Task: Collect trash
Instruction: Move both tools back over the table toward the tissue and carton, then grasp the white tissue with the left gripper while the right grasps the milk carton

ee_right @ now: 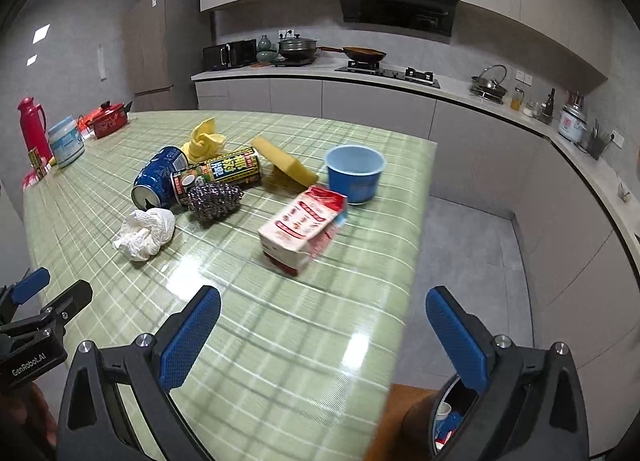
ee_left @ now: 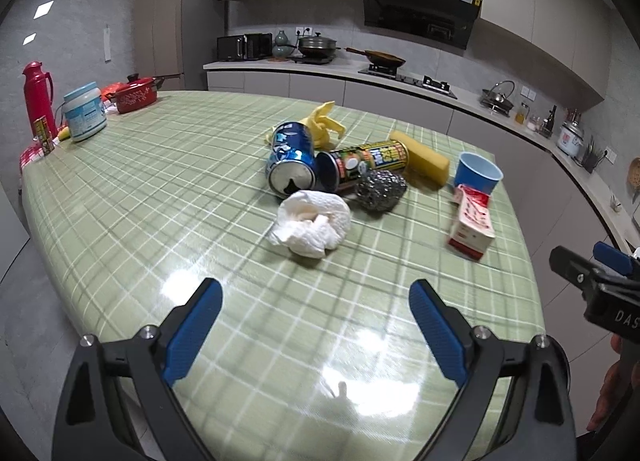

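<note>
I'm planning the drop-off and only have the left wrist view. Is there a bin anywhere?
Observer: Yes. The right wrist view shows a bin low down, just past the table's right edge.
Operator: Is it empty?
Observer: No. A white cup and some blue scraps lie inside.
Operator: Is the right gripper free?
Observer: Yes. The right gripper is open and holds nothing.
</note>
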The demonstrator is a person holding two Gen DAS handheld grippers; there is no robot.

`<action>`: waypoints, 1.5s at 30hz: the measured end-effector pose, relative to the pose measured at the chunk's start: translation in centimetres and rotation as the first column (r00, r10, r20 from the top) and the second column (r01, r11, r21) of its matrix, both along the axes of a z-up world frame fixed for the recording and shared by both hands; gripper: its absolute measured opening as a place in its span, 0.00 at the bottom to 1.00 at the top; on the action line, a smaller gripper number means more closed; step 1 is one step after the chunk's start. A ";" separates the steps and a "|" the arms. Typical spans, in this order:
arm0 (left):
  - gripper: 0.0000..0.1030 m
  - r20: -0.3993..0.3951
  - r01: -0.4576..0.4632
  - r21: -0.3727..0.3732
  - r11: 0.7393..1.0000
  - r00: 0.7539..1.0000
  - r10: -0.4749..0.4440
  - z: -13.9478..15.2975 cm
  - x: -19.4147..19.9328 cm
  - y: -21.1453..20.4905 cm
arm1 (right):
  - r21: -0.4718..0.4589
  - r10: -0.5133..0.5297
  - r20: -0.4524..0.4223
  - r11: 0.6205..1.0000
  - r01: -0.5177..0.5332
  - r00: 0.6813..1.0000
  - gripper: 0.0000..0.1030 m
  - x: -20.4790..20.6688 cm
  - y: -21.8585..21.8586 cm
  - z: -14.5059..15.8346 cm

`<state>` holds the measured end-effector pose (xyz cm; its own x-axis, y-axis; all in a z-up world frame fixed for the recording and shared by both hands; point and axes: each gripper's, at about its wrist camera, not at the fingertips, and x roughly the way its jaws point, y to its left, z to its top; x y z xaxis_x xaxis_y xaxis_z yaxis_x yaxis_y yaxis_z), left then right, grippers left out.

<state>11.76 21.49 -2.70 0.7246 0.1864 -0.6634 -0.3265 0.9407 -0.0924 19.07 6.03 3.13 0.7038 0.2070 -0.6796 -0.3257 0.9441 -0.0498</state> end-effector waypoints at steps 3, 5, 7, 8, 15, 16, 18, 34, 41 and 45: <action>0.92 -0.013 0.013 -0.006 1.000 1.000 -0.013 -0.5 1.2 1.0 | -0.010 -0.006 -0.010 1.000 0.006 1.000 1.00 1.1 1.3 -0.6; 0.90 -0.020 0.024 -0.014 1.000 1.000 -0.024 -1.0 2.2 1.6 | -0.014 -0.013 -0.020 1.000 0.013 1.000 1.00 1.9 1.9 -1.0; 0.89 -0.028 0.030 -0.027 0.999 0.999 -0.031 -1.4 3.3 2.1 | -0.021 -0.024 -0.035 1.000 0.023 0.999 1.00 3.2 2.6 -1.6; 0.88 -0.032 0.032 -0.034 0.999 0.999 -0.033 -1.7 3.9 2.4 | -0.024 -0.031 -0.042 0.999 0.030 0.999 1.00 3.8 2.9 -1.9; 0.84 -0.060 0.060 -0.062 0.996 0.996 -0.064 -3.1 7.5 3.8 | -0.025 -0.053 -0.080 0.998 0.051 0.995 1.00 7.5 4.5 -3.8; 0.84 -0.064 0.065 -0.064 0.996 0.996 -0.069 -3.2 7.9 3.9 | -0.024 -0.055 -0.085 0.998 0.053 0.995 1.00 7.9 4.7 -4.0; 0.84 -0.074 0.074 -0.068 0.995 0.994 -0.079 -3.6 8.8 4.1 | -0.027 -0.064 -0.099 0.998 0.061 0.993 1.00 9.1 5.0 -4.7; 0.70 -0.150 0.127 -0.083 0.988 0.979 -0.138 -5.1 11.8 3.7 | -0.023 -0.079 -0.211 0.997 0.076 0.974 0.73 14.1 5.7 -8.5; 0.45 -0.111 0.135 -0.101 0.986 0.983 -0.146 -4.3 10.5 3.4 | 0.029 -0.007 -0.187 0.999 0.013 0.982 0.51 12.1 4.8 -7.7; 0.45 -0.096 0.129 -0.100 0.987 0.986 -0.139 -3.8 9.3 3.1 | 0.042 0.013 -0.174 0.999 -0.006 0.985 0.51 10.8 4.0 -7.3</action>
